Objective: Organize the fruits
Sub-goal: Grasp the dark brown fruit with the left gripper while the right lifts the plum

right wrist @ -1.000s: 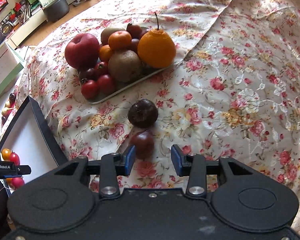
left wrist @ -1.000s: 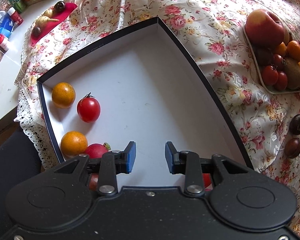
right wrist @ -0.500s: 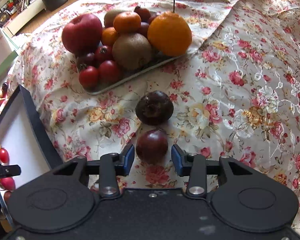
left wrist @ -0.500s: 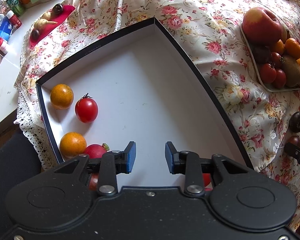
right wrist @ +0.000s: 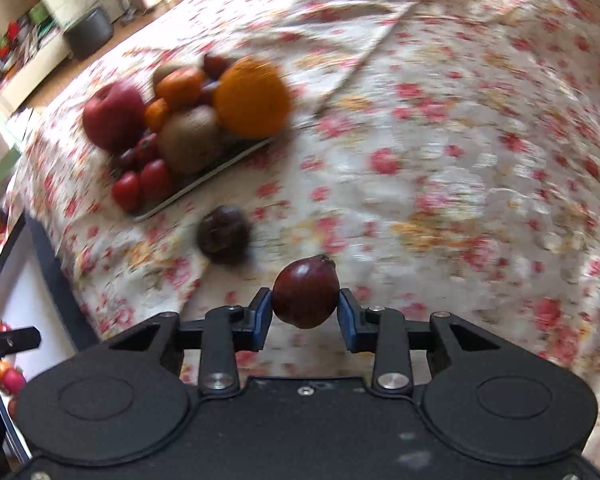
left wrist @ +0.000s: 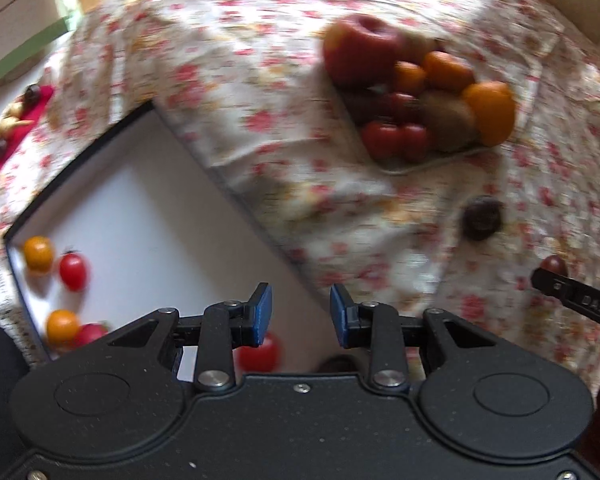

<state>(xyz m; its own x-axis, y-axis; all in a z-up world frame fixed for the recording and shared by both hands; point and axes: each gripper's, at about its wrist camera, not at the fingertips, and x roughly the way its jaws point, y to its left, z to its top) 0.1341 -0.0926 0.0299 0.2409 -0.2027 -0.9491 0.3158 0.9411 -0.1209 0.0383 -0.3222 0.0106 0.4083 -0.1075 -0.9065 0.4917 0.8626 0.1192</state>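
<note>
My right gripper is closing its jaws, and the blue pads press both sides of a dark red round fruit just above the floral cloth. A second dark fruit lies beyond it on the left. My left gripper stands open with nothing between its fingers, above the right rim of a white box with a black edge. In the box lie two oranges and tomatoes. A tray holds an apple, oranges, a kiwi and tomatoes. Both views are motion-blurred.
A floral tablecloth covers the table, with bare cloth to the right of the tray. A red mat with small objects lies at the far left edge. Shelves and a dark pot stand beyond the table.
The right jaws have closed onto the dark red fruit that stood between them. The left gripper has swung right and up, so the tray now fills more of its view.
</note>
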